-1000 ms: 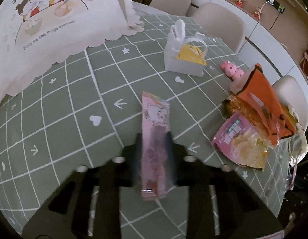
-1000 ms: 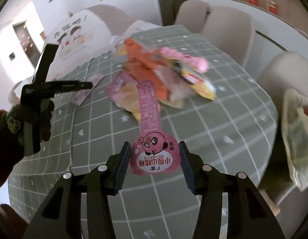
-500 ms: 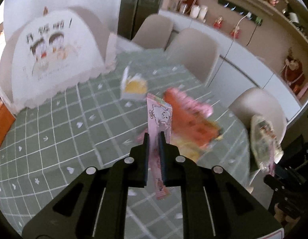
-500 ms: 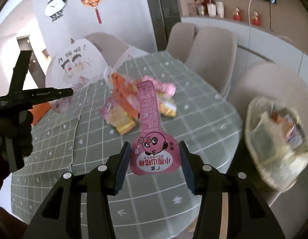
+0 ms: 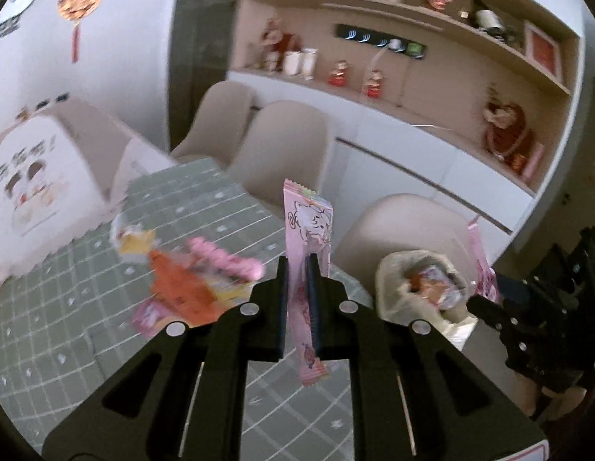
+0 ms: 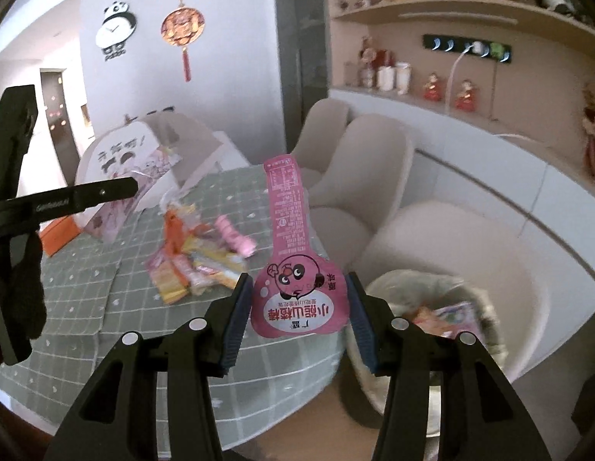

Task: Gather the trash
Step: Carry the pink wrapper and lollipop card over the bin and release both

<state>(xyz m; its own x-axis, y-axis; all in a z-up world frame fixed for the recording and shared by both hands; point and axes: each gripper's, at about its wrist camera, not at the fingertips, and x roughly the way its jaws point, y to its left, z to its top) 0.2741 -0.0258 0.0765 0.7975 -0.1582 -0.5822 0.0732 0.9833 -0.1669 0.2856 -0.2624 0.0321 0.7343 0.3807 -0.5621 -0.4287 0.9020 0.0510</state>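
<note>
Trash bag (image 6: 432, 299), open-mouthed on the chair at the bench's right edge: below and right of the right hand-held gripper (image 6: 300, 309), nearer, clamping the round-headed pink wrapper (image 6: 293, 269); left hand-held gripper (image 5: 298, 288), farther, pinches the upright pink stick wrapper (image 5: 307, 230).

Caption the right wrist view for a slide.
Right gripper holds a pink panda wrapper above the table edge, trash bag alongside.

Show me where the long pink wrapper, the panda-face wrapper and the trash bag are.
long pink wrapper (image 5: 309, 226): left wrist view, upper printed part.
panda-face wrapper (image 6: 297, 288): right wrist view, round printed part.
trash bag (image 6: 409, 282): right wrist view, its far rim.
</note>
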